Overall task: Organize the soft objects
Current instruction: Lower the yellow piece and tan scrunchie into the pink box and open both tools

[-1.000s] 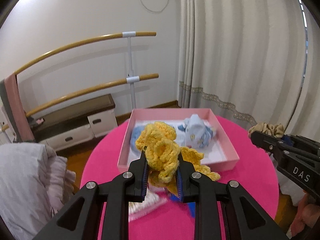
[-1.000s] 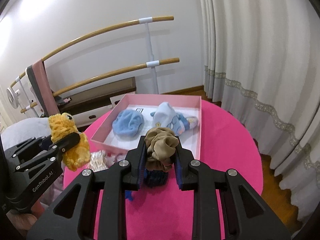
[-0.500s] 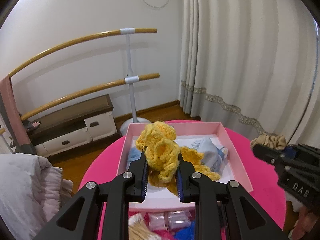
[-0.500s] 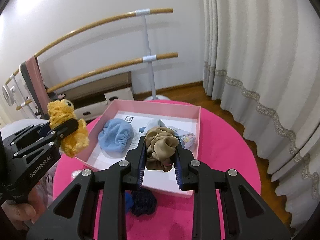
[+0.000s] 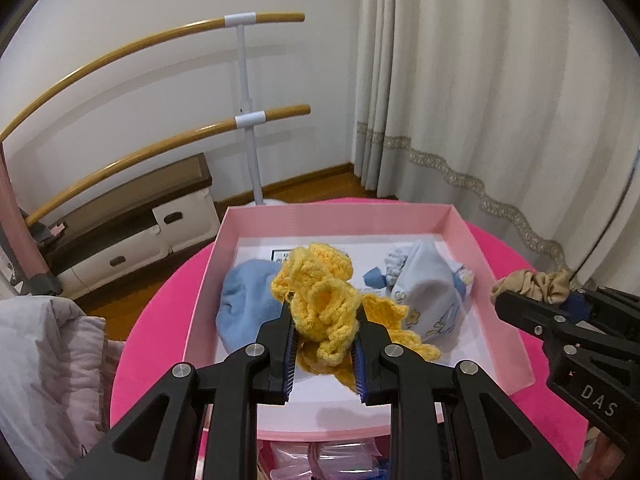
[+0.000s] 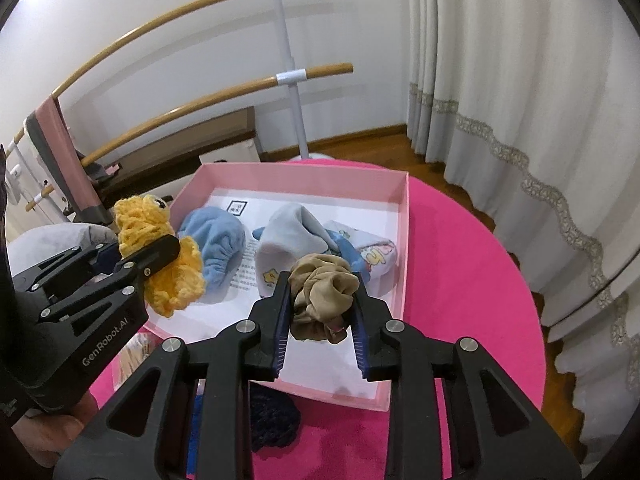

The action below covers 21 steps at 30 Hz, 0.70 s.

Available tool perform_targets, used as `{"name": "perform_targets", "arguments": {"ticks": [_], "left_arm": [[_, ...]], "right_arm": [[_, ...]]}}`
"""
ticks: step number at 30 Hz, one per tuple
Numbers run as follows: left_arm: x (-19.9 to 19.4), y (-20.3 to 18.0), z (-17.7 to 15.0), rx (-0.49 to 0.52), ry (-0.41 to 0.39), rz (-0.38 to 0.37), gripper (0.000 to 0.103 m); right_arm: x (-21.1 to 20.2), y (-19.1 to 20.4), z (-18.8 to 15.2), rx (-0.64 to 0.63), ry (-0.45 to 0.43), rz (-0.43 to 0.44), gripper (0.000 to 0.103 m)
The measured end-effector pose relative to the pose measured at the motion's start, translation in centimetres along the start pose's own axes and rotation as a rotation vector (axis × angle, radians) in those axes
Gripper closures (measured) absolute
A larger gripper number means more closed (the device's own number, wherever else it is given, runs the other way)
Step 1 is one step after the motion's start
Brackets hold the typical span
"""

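Yellow crochet piece (image 5: 320, 312) in left jaws; tan scrunchie (image 6: 322, 296) in right

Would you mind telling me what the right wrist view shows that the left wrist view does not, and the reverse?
Only the right wrist view shows a dark blue knitted item on the pink table, in front of the box, and the person's hand gripping the left tool. Only the left wrist view shows clear plastic packets below the box edge. Both show the pink box holding a blue cloth and a pale printed sock, the left gripper shut on a yellow crochet piece, and the right gripper shut on a tan scrunchie.
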State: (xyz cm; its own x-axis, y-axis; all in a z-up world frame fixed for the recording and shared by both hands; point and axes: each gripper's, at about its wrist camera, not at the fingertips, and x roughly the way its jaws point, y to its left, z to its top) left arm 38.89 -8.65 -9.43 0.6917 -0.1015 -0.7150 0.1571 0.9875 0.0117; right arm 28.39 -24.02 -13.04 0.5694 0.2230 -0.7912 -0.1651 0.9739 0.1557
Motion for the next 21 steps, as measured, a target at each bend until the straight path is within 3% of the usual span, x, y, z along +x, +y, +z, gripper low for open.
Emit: {"name": "perform_targets", "arguments": {"ticks": [3, 5, 7, 8, 12, 21], "left_arm": [[1.3, -0.3, 0.8, 0.01, 0.015, 0.004, 0.071], [2.2, -0.5, 1.4, 0.013, 0.029, 0.02, 0.039], [2.1, -0.8, 1.7, 0.007, 0.007, 0.031, 0.019], [2.0, -0.8, 2.0, 0.006, -0.01, 0.045, 0.015], [1.7, -1.1, 2.0, -0.009, -0.037, 0.051, 0.002], [-0.5, -1.5, 1.4, -0.015, -0.092, 0.085, 0.0]], "right_arm": [[0.6, -0.2, 0.2, 0.013, 0.007, 0.004, 0.067], [0.8, -0.5, 0.2, 0.025, 0.008, 0.003, 0.045], [0.8, -0.8, 0.1, 0.038, 0.001, 0.01, 0.033], [0.8, -0.9, 0.1, 0.044, -0.005, 0.015, 0.027], [-0.2, -1.7, 0.0, 0.079, -0.048, 0.014, 0.0], [-3.4, -1.8, 0.0, 0.116, -0.113, -0.024, 0.0]]}}
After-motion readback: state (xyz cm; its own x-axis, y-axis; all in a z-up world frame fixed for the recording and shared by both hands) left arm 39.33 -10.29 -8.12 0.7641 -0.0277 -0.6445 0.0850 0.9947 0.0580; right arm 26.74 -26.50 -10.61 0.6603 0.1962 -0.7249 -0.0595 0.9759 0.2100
